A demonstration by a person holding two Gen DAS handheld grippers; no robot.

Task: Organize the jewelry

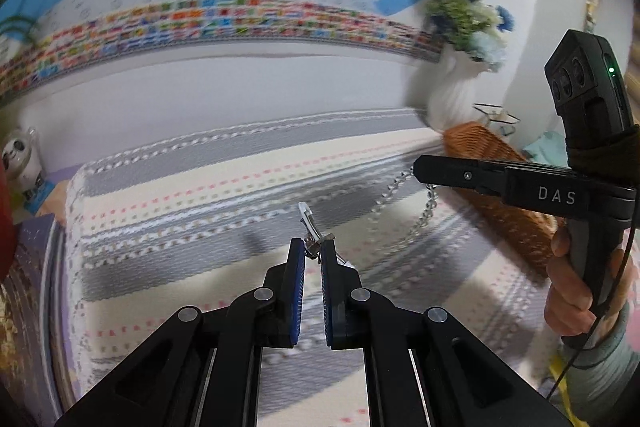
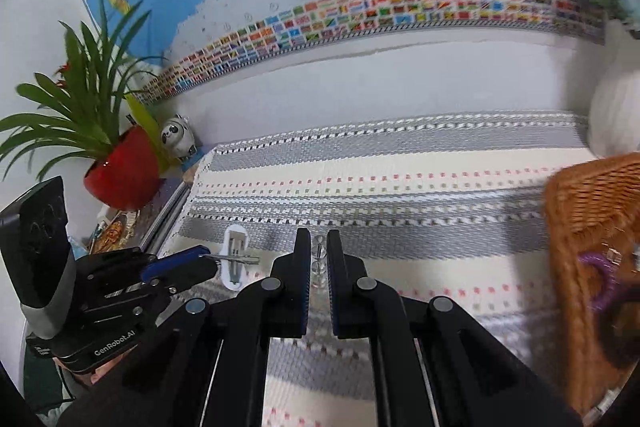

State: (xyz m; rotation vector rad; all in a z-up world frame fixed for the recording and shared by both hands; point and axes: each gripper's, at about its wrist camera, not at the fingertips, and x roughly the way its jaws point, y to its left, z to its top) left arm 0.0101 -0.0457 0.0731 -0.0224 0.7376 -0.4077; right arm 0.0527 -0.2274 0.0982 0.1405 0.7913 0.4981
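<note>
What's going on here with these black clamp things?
A person holds a hand-held gripper in each hand above a striped cloth. The left hand-held gripper is shut on a small metal clasp; the right hand-held gripper is shut on a clear bead chain. A wicker basket sits at the right.

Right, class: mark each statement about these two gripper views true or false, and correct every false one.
1. The left gripper is shut on a small silver metal clasp. True.
2. The right gripper is open and holds nothing. False: it is shut on a clear glass bead chain.
3. The orange woven wicker basket sits on the striped woven mat. True.
4. The green plant grows from a blue pot. False: the glossy round pot is red.
</note>
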